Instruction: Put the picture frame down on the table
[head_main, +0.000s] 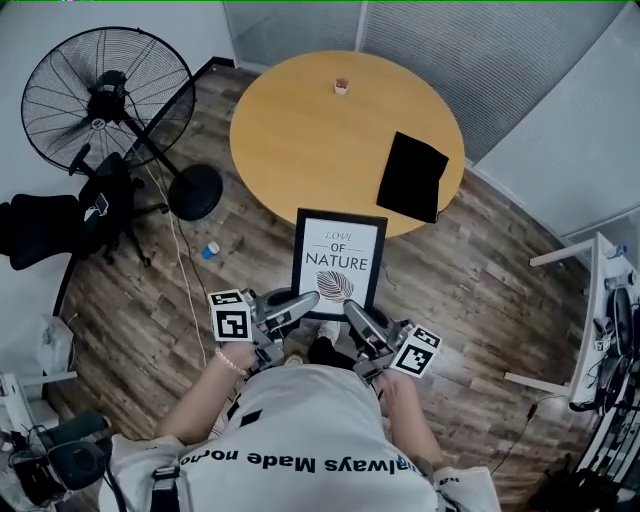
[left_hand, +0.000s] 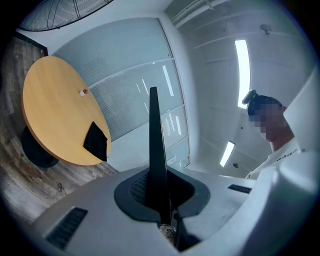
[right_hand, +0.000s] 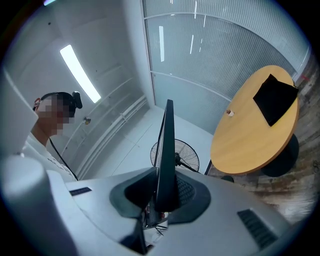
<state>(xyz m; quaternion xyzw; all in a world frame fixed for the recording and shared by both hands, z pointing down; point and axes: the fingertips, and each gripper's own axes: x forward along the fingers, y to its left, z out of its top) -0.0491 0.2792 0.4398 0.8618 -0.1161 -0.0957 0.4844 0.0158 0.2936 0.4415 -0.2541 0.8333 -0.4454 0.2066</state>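
Observation:
A black-rimmed picture frame with a leaf print is held flat in the air in front of me, near the front edge of the round wooden table. My left gripper is shut on its near left corner, my right gripper on its near right corner. In the left gripper view the frame shows edge-on as a dark blade clamped between the pads, the table lying beyond it at the left. The right gripper view shows the frame edge-on too, and the table at the right.
A black cloth lies on the table's right part and a small object near its far edge. A standing fan and a black chair are at the left on the wooden floor. White furniture stands at the right.

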